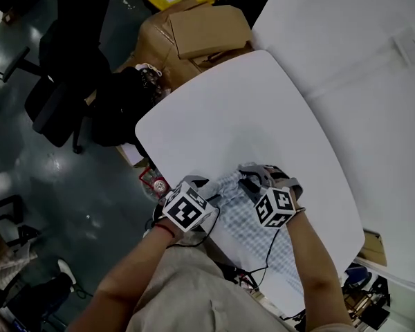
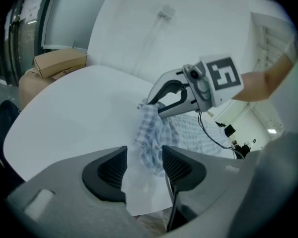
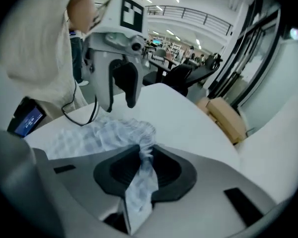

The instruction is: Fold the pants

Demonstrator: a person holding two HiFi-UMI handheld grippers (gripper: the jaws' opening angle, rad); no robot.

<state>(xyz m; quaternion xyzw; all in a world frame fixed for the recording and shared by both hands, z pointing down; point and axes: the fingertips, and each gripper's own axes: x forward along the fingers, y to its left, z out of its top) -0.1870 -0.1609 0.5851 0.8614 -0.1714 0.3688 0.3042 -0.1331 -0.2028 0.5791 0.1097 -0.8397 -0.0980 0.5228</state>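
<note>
White table (image 1: 249,109): right tool (image 3: 145,160) clenched on checked pants (image 3: 104,133); left tool (image 2: 144,165) released.

My head camera looks steeply down from above the near edge of the worktop (image 1: 214,116). The camera on the left tool (image 2: 144,167) looks close past its jaws across the worktop toward the right tool (image 3: 141,170), whose own camera looks back. All three share the checked pants (image 1: 228,189).
</note>
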